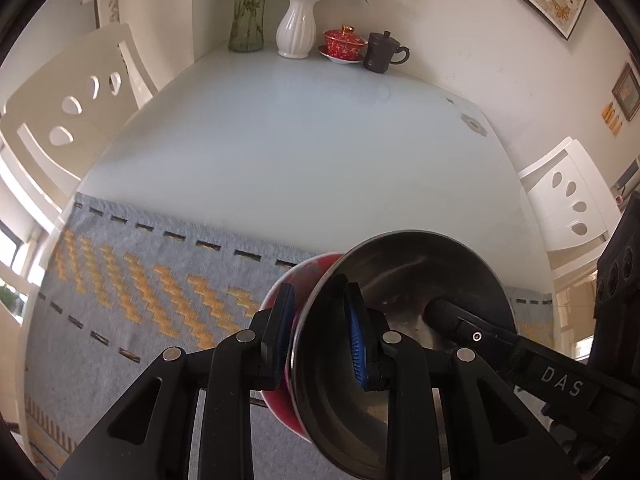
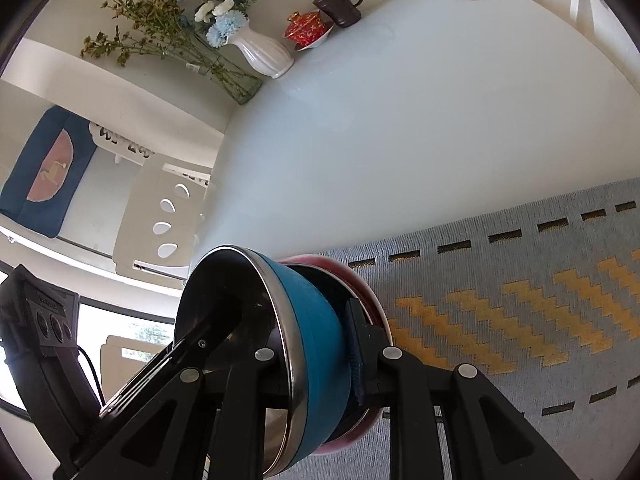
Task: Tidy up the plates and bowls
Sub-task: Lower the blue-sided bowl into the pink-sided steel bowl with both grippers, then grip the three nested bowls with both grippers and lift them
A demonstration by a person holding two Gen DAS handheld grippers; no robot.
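Observation:
A steel-lined bowl with a blue outside sits nested in a red bowl, whose pink rim shows behind it. The stack is tilted on its side over the grey and yellow placemat. My left gripper is shut on the rims of both bowls, one finger outside the red bowl, one inside the steel bowl. My right gripper is shut on the opposite rim, one finger inside the steel bowl, one against the blue wall. The right gripper's finger shows in the left wrist view.
The white table extends beyond the placemat. At its far edge stand a white vase, a glass vase, a red lidded cup and a dark mug. White chairs stand on both sides.

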